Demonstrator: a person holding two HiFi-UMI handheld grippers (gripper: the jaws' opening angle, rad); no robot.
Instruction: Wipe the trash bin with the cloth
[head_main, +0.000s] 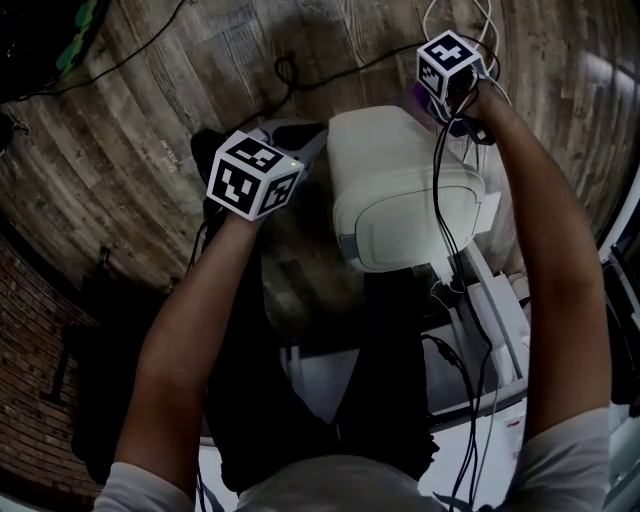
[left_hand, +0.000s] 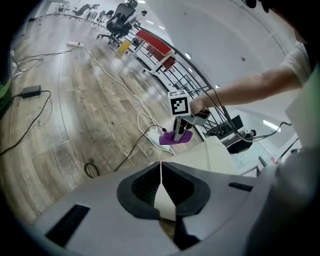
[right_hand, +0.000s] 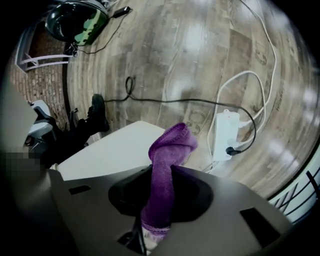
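The white trash bin (head_main: 400, 190) stands on the wood floor just in front of me, lid closed. My right gripper (head_main: 452, 112) hovers at the bin's far right corner, shut on a purple cloth (right_hand: 172, 145) that sticks up out of the jaws and folds over. In the right gripper view the bin's lid (right_hand: 115, 150) lies just below and left of the cloth. From the left gripper view the cloth (left_hand: 175, 137) hangs over the bin's far edge (left_hand: 210, 152). My left gripper (left_hand: 161, 166) is beside the bin's left side, jaws shut with nothing held.
A white power strip (right_hand: 225, 132) with white cables lies on the floor right of the bin. A black cable (right_hand: 130, 87) loops behind it. White furniture frames (head_main: 490, 310) stand close on the right. A shoe (right_hand: 96, 112) is left of the bin.
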